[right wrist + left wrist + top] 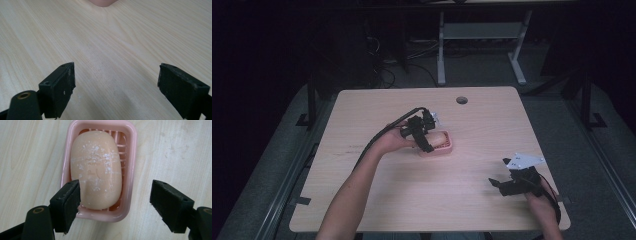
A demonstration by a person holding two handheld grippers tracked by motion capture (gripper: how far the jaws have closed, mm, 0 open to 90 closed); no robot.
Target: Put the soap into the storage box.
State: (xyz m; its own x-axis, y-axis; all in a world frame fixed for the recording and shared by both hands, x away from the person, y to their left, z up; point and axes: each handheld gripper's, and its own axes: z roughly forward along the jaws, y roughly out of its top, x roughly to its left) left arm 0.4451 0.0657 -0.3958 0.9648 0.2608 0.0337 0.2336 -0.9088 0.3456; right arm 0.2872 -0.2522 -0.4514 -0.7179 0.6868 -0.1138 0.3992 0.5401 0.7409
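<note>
Near the middle of the high view, the left tool [428, 131] hangs over a pink soap dish [447, 150] on the table [362, 200], jaws spread wide. A peach bar of soap [96, 170] lies lengthwise in the dish, filling most of it. In the left gripper view the left jaw overlaps the lower left of the dish while the right jaw stands off over bare wood, so the step in hand looks like lining up a grasp (whether on the soap or the whole dish I cannot tell). Next, the jaws should centre and close. The right tool [507, 182], also open, waits at lower right near the table edge, with free wood between.
</note>
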